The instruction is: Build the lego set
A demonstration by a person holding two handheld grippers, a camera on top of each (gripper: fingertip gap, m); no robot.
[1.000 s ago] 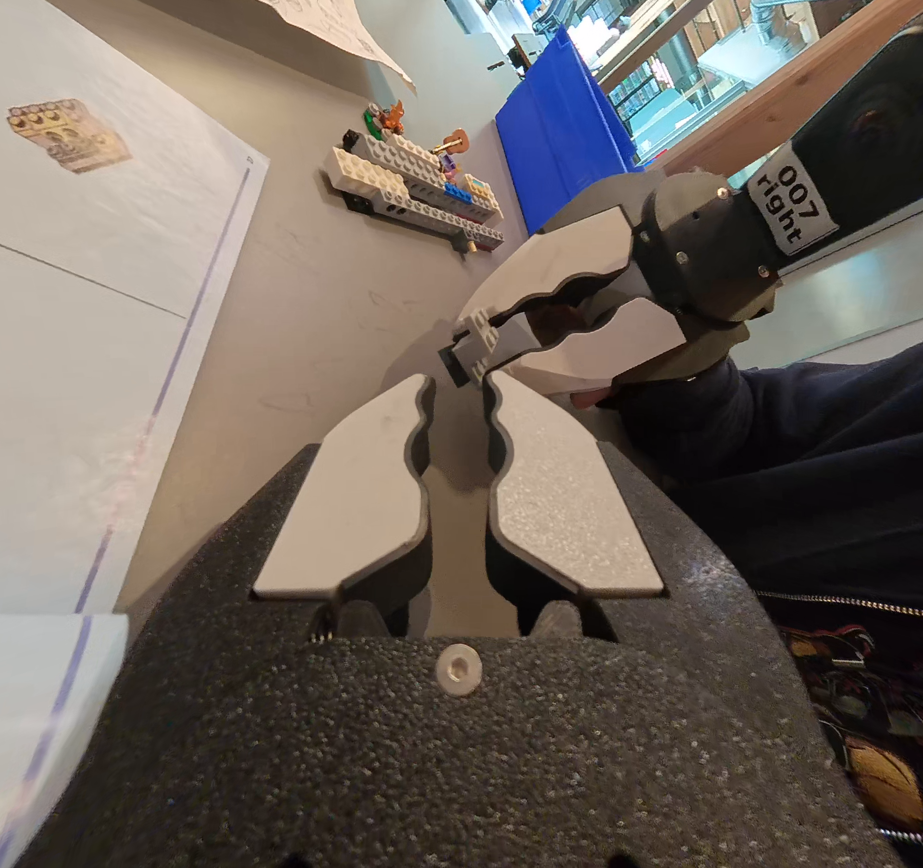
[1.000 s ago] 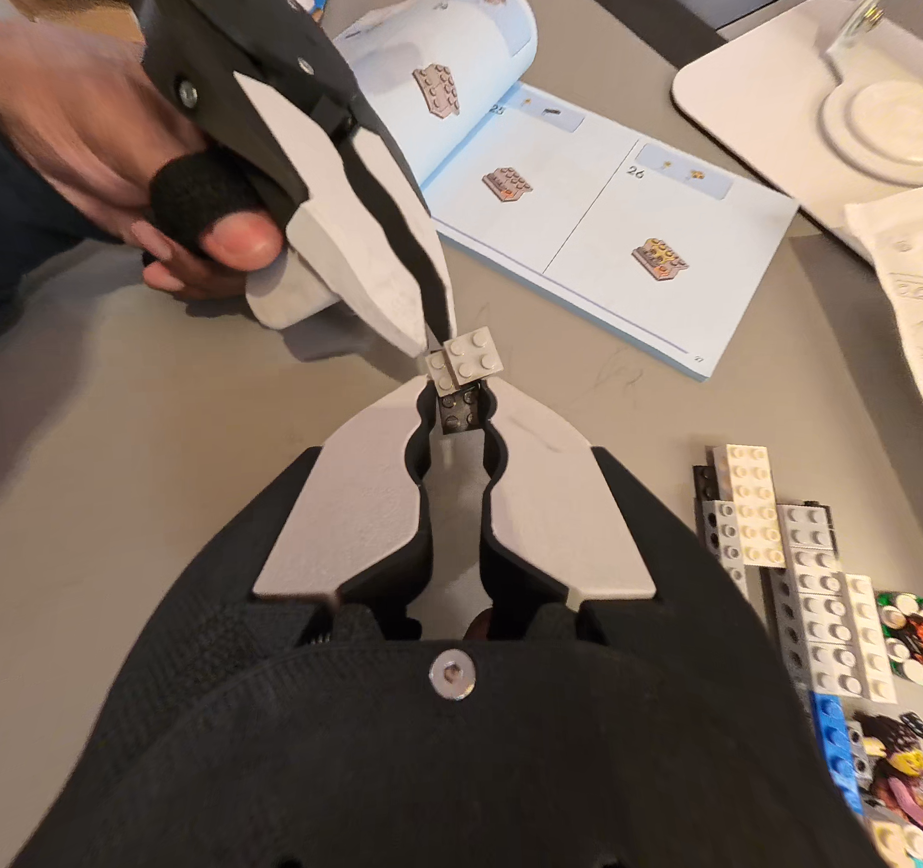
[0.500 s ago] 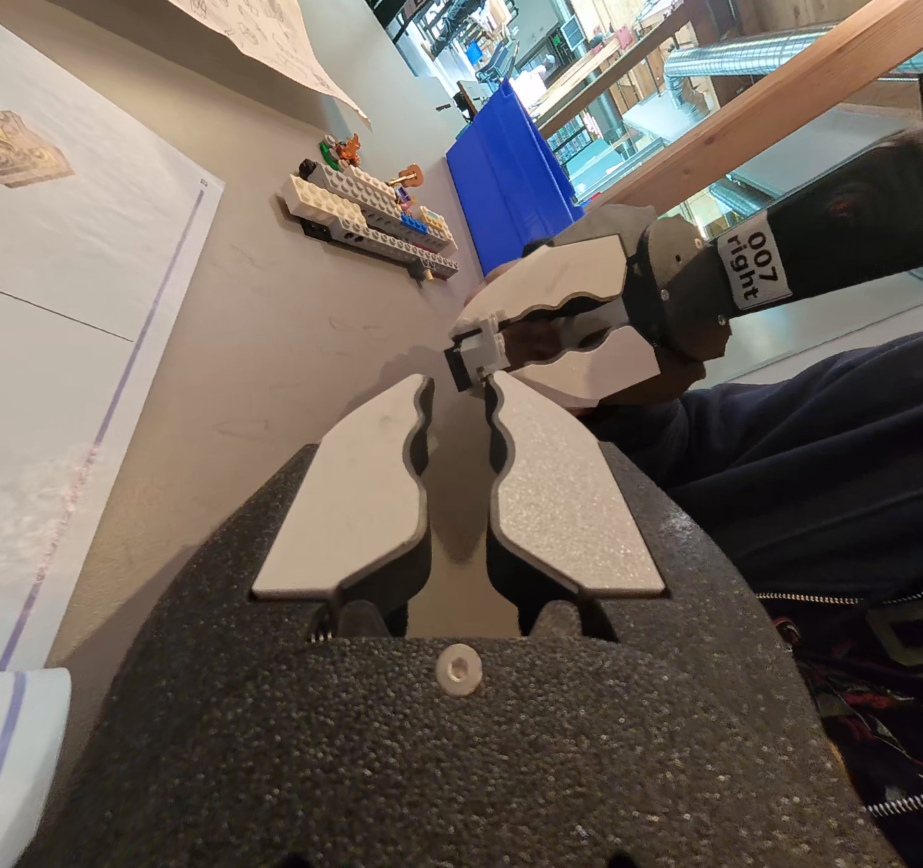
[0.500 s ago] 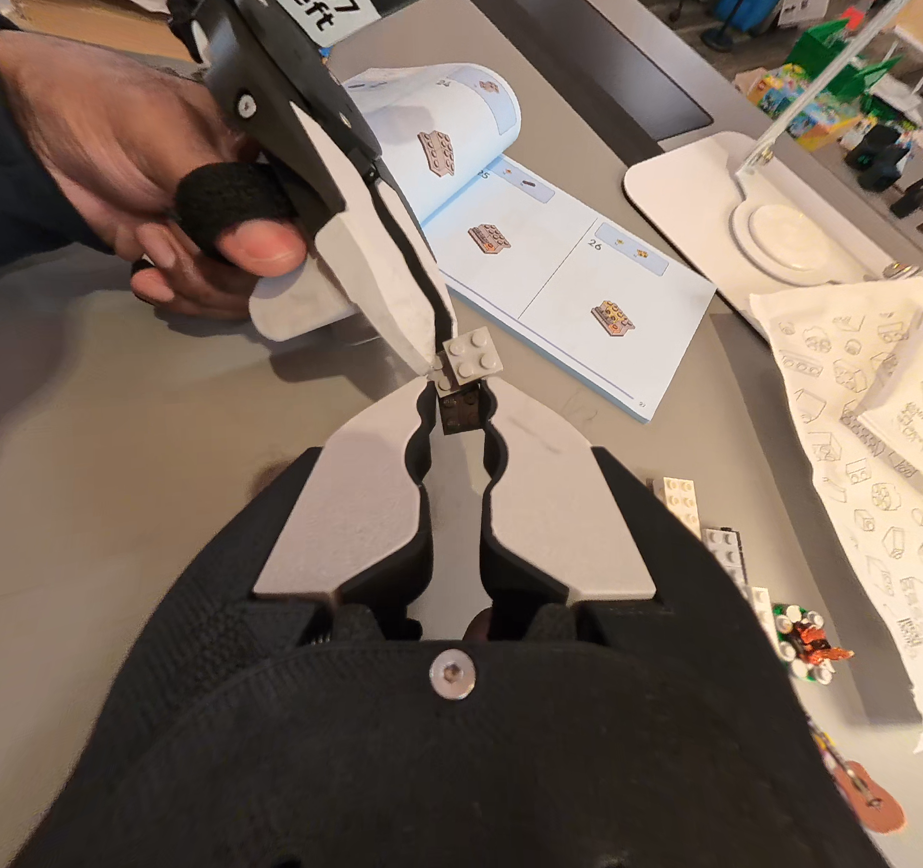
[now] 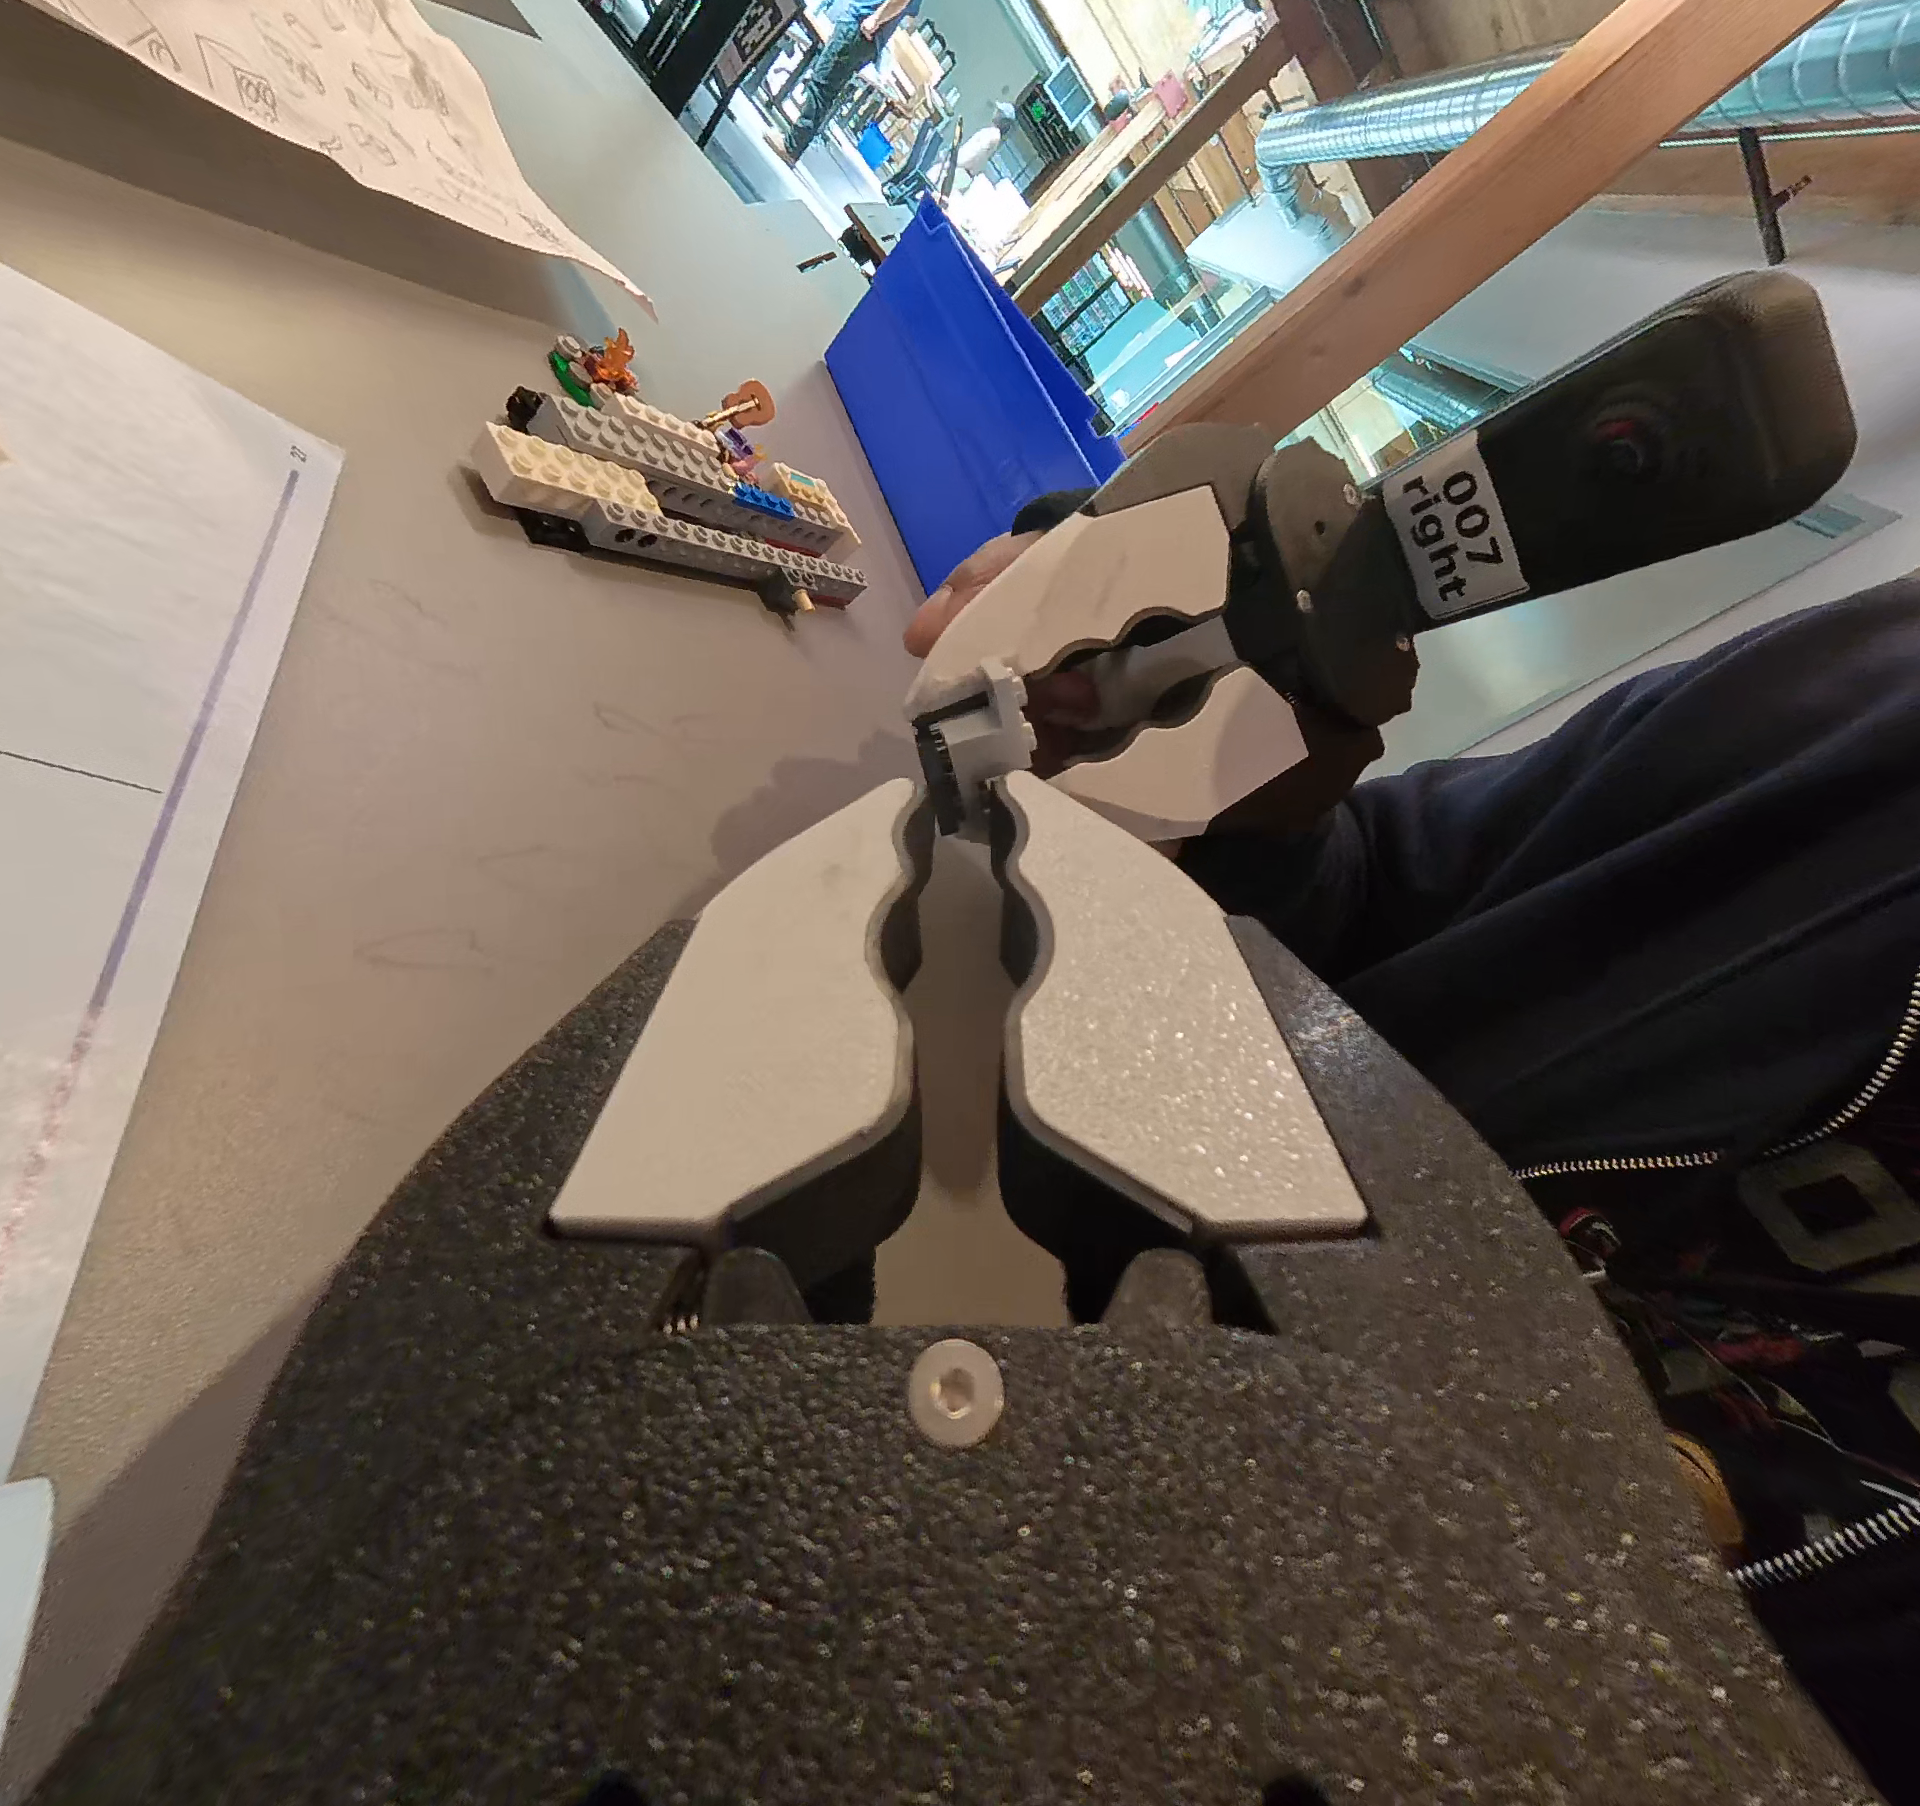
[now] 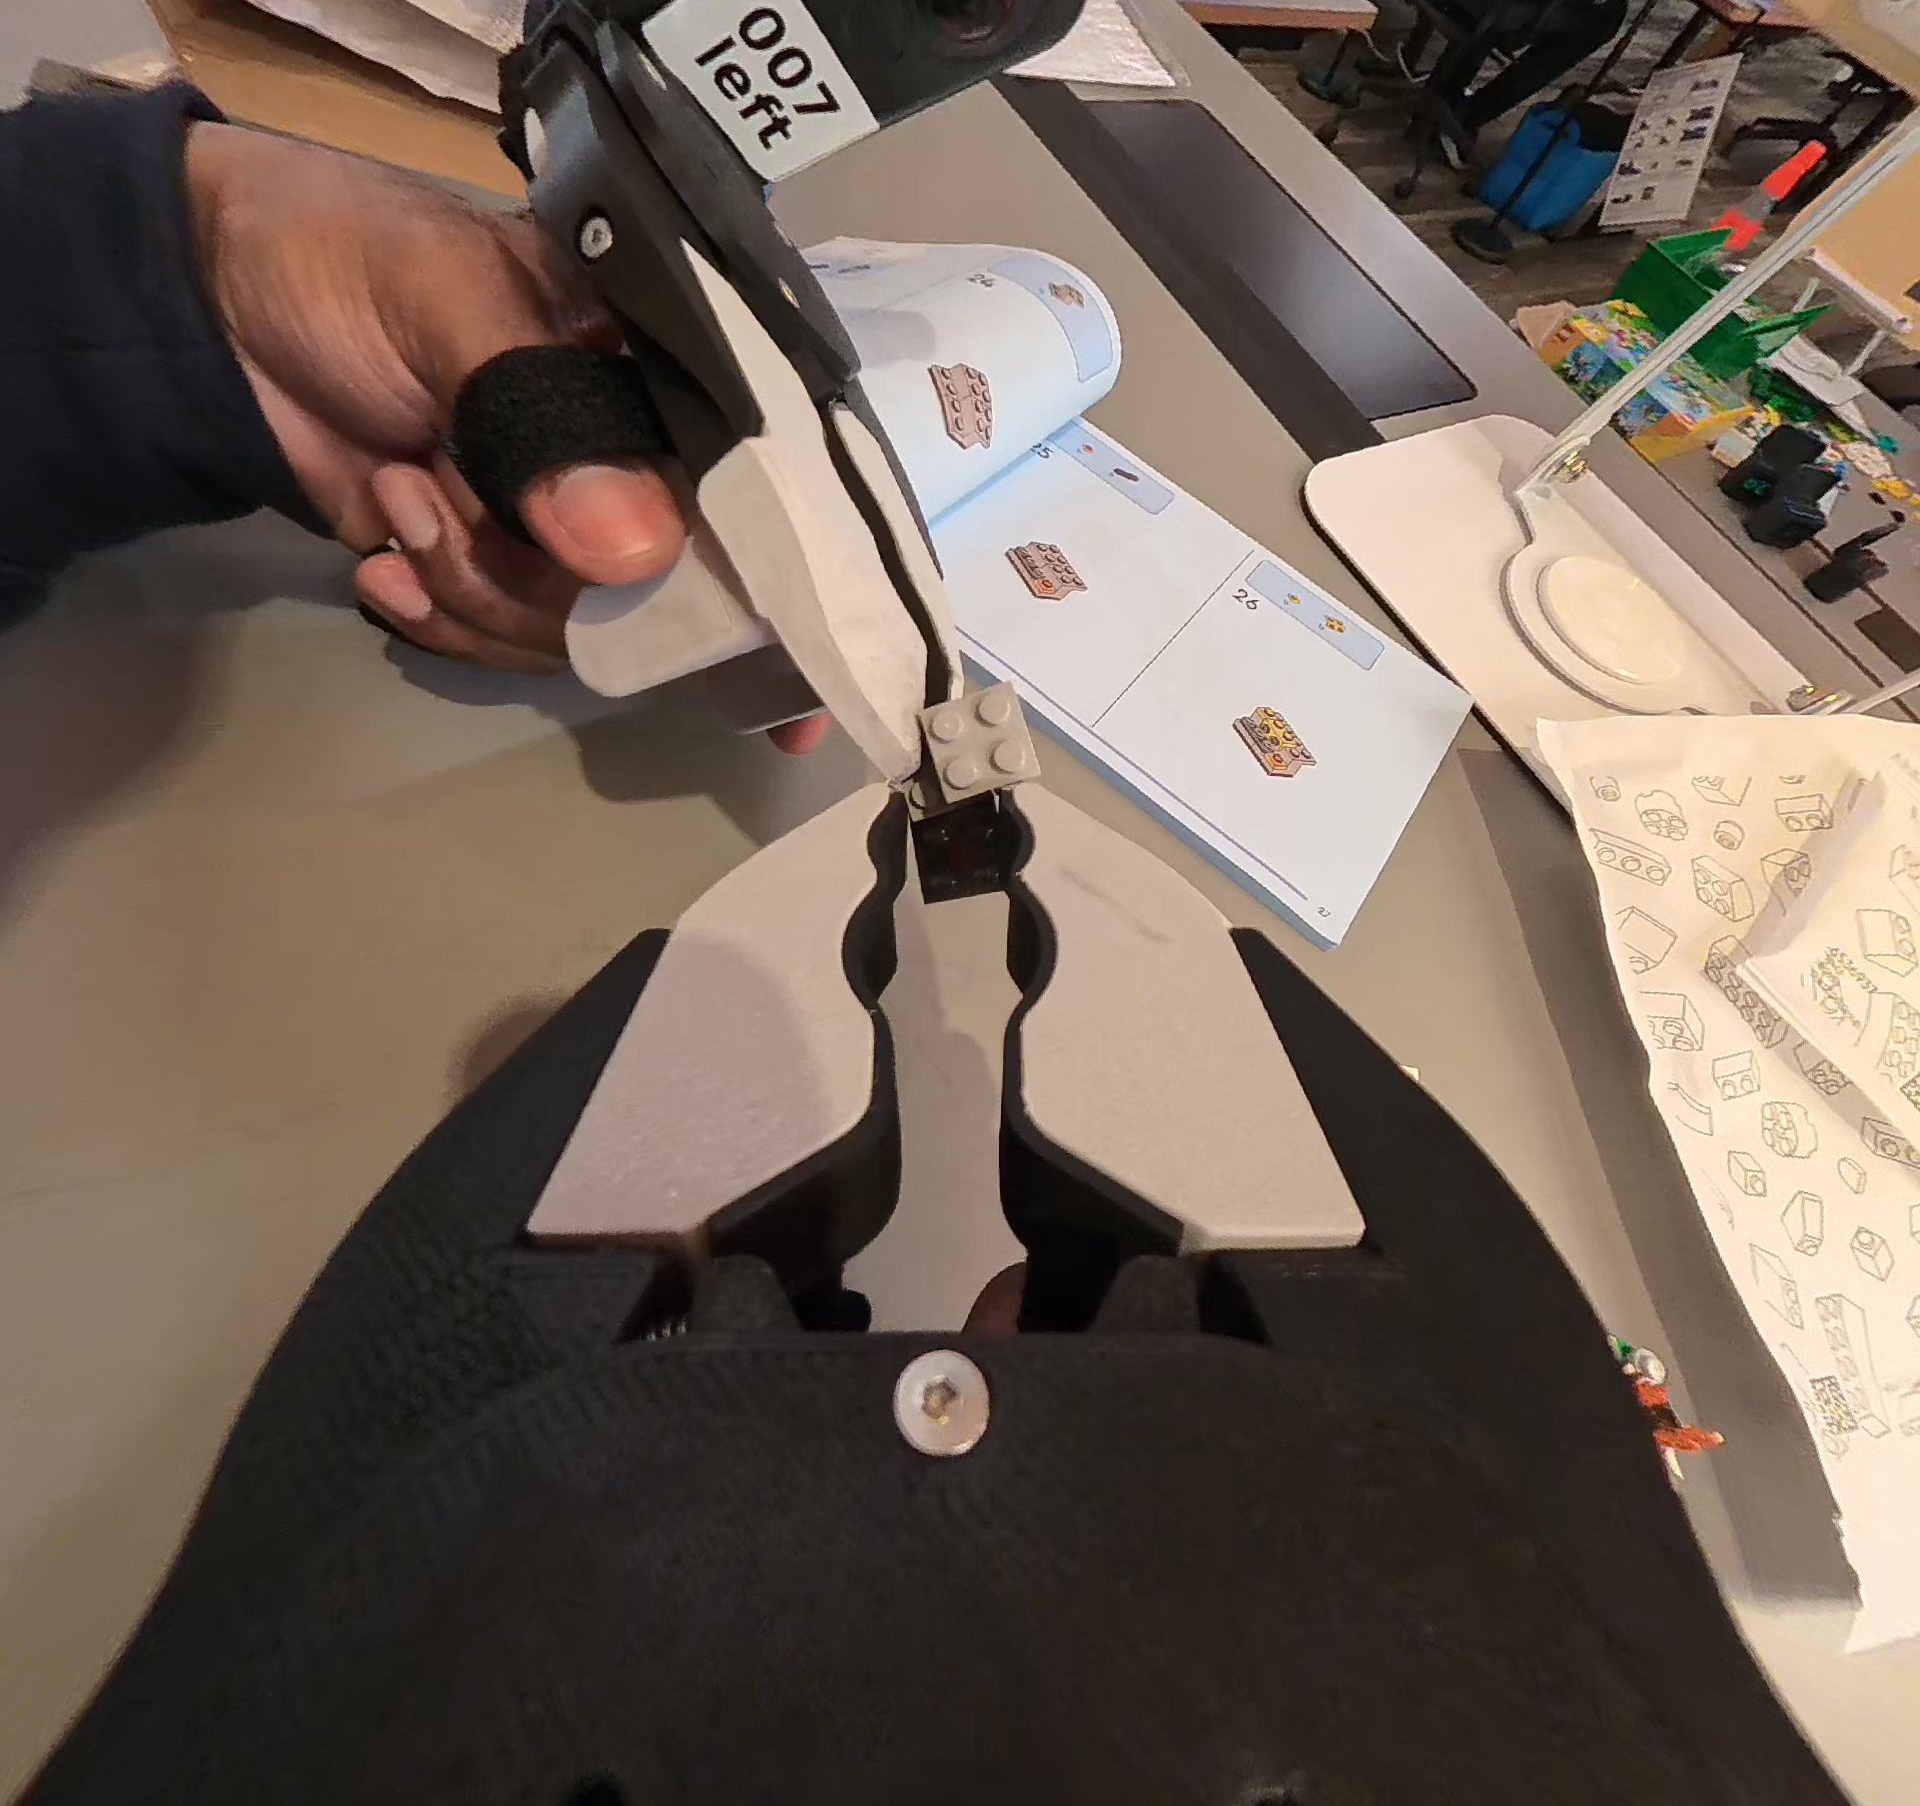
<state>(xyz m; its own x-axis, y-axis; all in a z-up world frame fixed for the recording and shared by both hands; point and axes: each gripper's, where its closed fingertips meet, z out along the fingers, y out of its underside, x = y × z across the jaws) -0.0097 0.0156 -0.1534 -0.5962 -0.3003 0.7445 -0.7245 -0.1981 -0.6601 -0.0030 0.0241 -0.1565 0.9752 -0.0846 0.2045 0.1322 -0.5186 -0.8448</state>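
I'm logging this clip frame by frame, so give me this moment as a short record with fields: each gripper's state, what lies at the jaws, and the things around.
Right gripper: jaws shut on a small brick assembly, a grey studded plate over a black piece.
Left gripper: jaws closed on the same assembly's edge.
Hand: holds the left gripper.
Table: grey.
Booklet: open, beyond the jaws.
Brick build: lies on the table.
Printed paper: right side.
Blue bin: beyond the build.
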